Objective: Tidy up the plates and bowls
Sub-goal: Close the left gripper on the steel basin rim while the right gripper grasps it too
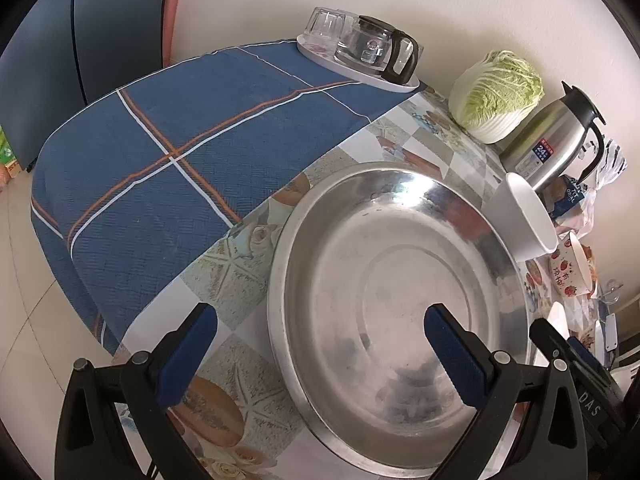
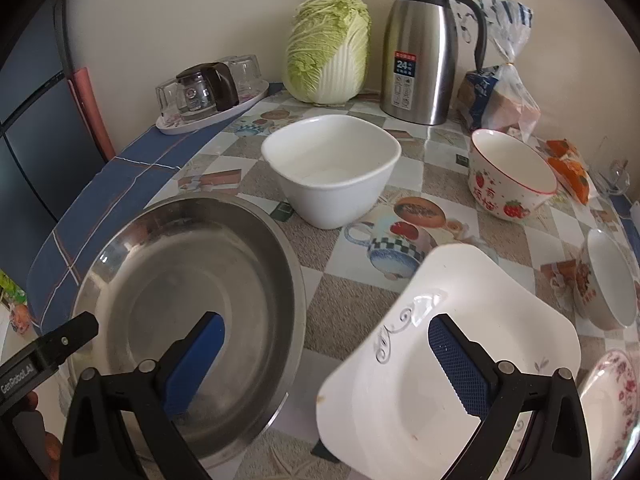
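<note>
- Left tool (image 1: 320,336): jaws spread wide, nothing between them. One blue pad (image 1: 188,356) hangs over the patterned desk (image 1: 224,292), the other over the inside of the steel pan (image 1: 392,280). Contact with the pan rim cannot be judged from this angle.
- Steel pan: sits flat on the desk, near its front-left part, empty. Its near edge is cut off behind the tool bodies in both views.
- Right tool (image 2: 326,344): jaws wide apart, not clamped on anything. Its right pad lies in front of the white square plate (image 2: 400,380); whether it touches cannot be told.
- White square plate: tilted, near corner low, just right of the pan. What props it up is hidden.
- White square bowl (image 2: 332,168): upright, behind the pan, apart from it. In the left view only its side shows past the pan rim.
- Strawberry bowl (image 2: 508,180): upright, right of the white bowl; characters on it too small to read.
- Small bowl (image 2: 608,280): at the right edge, heavily distorted by the lens; lean uncertain.
- Floral plate (image 2: 612,396): cut off by the frame, bottom right.
- Back row by the wall: tray with glasses (image 2: 208,92), cabbage (image 2: 328,52), steel flask (image 2: 420,52), bagged bread (image 2: 500,92).
- Blue checked cloth (image 1: 160,152) covers the left part of the desk.
</note>
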The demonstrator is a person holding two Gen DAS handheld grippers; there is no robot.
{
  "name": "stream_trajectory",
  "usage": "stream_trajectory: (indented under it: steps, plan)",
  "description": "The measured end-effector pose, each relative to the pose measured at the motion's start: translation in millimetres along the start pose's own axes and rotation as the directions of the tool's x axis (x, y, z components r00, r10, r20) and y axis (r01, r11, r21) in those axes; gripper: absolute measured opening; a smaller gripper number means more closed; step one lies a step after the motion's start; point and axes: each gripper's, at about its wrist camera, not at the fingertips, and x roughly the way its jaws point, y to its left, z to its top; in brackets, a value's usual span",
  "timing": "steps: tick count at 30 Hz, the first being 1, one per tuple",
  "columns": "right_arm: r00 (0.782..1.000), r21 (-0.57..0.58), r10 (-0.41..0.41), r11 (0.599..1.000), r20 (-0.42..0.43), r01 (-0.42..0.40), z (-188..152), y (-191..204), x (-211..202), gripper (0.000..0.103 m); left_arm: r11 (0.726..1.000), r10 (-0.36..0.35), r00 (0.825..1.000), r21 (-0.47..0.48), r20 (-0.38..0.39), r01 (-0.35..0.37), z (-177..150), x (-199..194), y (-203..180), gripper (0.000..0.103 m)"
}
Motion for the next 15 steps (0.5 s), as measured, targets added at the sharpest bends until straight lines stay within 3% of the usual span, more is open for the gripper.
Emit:
stream_trajectory:
  steps: [4,6,7,15]
  plan:
    - [1.0,-0.007,0.012,1.0,-0.012,-0.012,5,4,5,0.095,0.998,0.061,0.998,0.031,-0.004,-0.06,-1,5,-1,0.097]
    - [1.0,-0.015,0.014,1.0,-0.017,-0.015,6,5,8,0.081,0.997,0.068,0.997,0.022,-0.02,-0.068,0,9,1,0.076]
    - [1.0,-0.021,0.016,1.0,-0.024,-0.016,7,6,11,0.08,0.997,0.072,0.997,0.022,-0.026,-0.072,0,11,2,0.074]
    - [0.998,-0.028,0.02,0.999,-0.066,-0.022,6,9,27,0.06,0.993,0.112,0.993,0.05,-0.028,-0.111,2,19,1,0.067]
